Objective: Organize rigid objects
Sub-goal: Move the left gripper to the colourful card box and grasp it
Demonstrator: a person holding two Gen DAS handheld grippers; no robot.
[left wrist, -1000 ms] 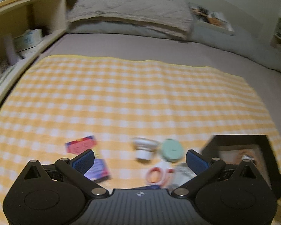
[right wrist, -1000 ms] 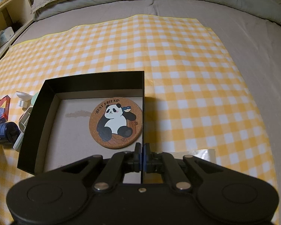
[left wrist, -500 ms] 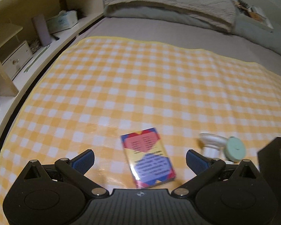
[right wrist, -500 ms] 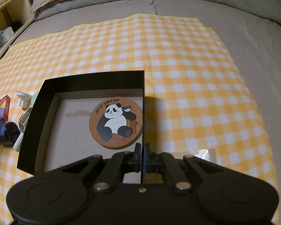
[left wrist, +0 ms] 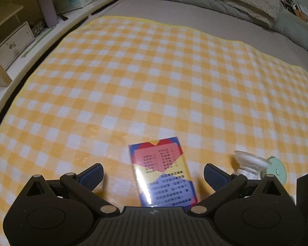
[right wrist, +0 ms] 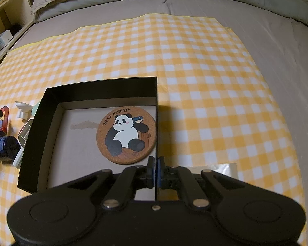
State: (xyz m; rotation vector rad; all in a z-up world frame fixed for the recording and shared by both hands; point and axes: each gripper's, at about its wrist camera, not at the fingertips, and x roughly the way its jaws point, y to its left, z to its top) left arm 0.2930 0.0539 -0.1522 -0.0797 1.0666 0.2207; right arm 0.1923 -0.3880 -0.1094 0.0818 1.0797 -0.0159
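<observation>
Yellow-and-white checked cloth (left wrist: 133, 78) covers the bed and serves as the work surface. On it stands a black box (right wrist: 100, 86), open at the top, with a cork panda coaster (right wrist: 126, 136) already lying flat on its floor, against the right wall. The right gripper (right wrist: 155, 171) has its jaws pressed together on that thin right wall, pinching the rim; the likely reason is to steady the light box so that it does not slide on the soft bedding while things are dropped in.

The left gripper (left wrist: 153, 175) hangs with its jaws spread wide, one blue pad on either side of a colourful card box (left wrist: 163, 172) that lies flat on the cloth, touching neither pad. The wide spread suits the box's breadth, and the approach looks like the start of a pick. Just right of it lie a white suction cup (left wrist: 249, 163) and a mint-green round piece (left wrist: 278, 171), touching or nearly so. The right wrist view also shows a dark blue jar (right wrist: 2, 147) on its side, left of the black box, waiting with the rest
</observation>
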